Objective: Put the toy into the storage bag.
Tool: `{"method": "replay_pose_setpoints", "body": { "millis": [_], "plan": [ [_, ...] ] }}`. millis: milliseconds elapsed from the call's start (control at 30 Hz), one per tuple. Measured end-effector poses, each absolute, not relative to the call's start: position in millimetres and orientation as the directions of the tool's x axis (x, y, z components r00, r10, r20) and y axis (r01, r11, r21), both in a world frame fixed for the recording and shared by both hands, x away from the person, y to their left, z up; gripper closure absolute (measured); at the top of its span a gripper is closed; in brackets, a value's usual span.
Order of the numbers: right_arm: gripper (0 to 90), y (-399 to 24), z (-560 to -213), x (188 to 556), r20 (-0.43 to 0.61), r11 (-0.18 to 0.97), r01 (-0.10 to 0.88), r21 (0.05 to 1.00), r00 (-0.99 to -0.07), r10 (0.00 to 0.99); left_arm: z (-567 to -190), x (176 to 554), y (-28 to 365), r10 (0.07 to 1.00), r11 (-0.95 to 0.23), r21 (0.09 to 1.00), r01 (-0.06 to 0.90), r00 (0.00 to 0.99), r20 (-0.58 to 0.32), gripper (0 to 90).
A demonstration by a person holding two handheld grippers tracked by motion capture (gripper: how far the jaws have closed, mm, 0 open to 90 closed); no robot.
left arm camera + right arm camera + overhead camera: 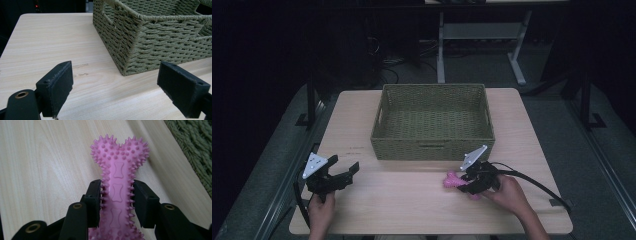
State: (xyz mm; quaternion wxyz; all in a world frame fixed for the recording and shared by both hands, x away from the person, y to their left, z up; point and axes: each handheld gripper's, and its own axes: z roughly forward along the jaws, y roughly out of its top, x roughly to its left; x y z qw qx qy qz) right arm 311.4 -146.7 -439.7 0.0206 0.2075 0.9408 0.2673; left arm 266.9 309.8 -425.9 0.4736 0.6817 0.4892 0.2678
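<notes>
Dark floor and desk legs sit beyond the pale wooden table [412,200], and a green woven basket [432,122] stands at its middle toward the far edge, with nothing in it. Near the table's front right, just in front of the basket's near wall, lies a pink spiky bone-shaped chew toy [117,187], and my right gripper [117,202] is clamped across its narrow shaft, one black pad on each side, with the lobed end sticking out ahead of the jaws. From the right gripper view the toy seems to lie flat on the wood, not yet lifted. My left gripper [343,169] rests at the front left, jaws wide apart with nothing between them, pointing toward the basket's near left corner [125,70]. As I judge it, the job is to carry the toy into the basket. To do that well I should keep the squeeze steady, since the soft spikes may let the shaft slip or twist, and lift straight up before moving forward so that the toy's hanging end clears the near rim. I would then let go low over the basket's floor, and keep my left hand out of the way.
</notes>
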Motion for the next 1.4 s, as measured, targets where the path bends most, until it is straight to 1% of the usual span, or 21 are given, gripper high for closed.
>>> {"method": "replay_pose_setpoints", "body": {
  "millis": [100, 233, 333, 500, 600, 633, 667, 700, 1167, 1400],
  "plan": [
    [59.3, -148, -436, 312, 0.078, 0.767, 0.381, 0.517, -0.913, 0.4, -426, 267, 310, 0.921, -0.074, 0.908, 0.413, 0.378, -0.097, 12.8],
    [59.3, -147, -428, 312, 0.055, 0.784, 0.351, 0.512, -0.924, 0.378, -426, 267, 310, 0.921, -0.071, 0.909, 0.412, 0.377, -0.098, 12.8],
    [59.3, -145, -424, 314, 0.057, 0.787, 0.335, 0.518, -0.931, 0.36, -425, 266, 310, 0.921, -0.074, 0.908, 0.411, 0.378, -0.096, 12.8],
    [59.3, -150, -417, 316, 0.054, 0.788, 0.333, 0.519, -0.932, 0.358, -426, 267, 310, 0.921, -0.071, 0.908, 0.413, 0.376, -0.099, 12.8],
    [59.2, -153, -410, 317, 0.056, 0.79, 0.327, 0.519, -0.935, 0.35, -426, 267, 310, 0.921, -0.077, 0.907, 0.414, 0.379, -0.095, 12.8],
    [59.2, -152, -404, 316, 0.038, 0.801, 0.311, 0.511, -0.94, 0.34, -425, 267, 310, 0.92, -0.078, 0.908, 0.413, 0.38, -0.094, 12.8],
    [59.2, -152, -404, 316, 0.038, 0.801, 0.311, 0.511, -0.94, 0.34, -425, 267, 310, 0.92, -0.078, 0.908, 0.412, 0.38, -0.094, 12.8],
    [59.2, -151, -397, 317, 0.037, 0.802, 0.298, 0.518, -0.944, 0.327, -425, 267, 310, 0.92, -0.079, 0.908, 0.412, 0.38, -0.092, 12.8],
    [59.2, -150, -364, 323, 0.021, 0.817, 0.253, 0.519, -0.959, 0.283, -425, 267, 311, 0.922, -0.069, 0.91, 0.409, 0.374, -0.099, 12.8],
    [59.1, -146, -354, 325, 0.011, 0.824, 0.232, 0.516, -0.964, 0.264, -425, 267, 311, 0.922, -0.068, 0.911, 0.406, 0.374, -0.098, 12.8]
  ]
}}
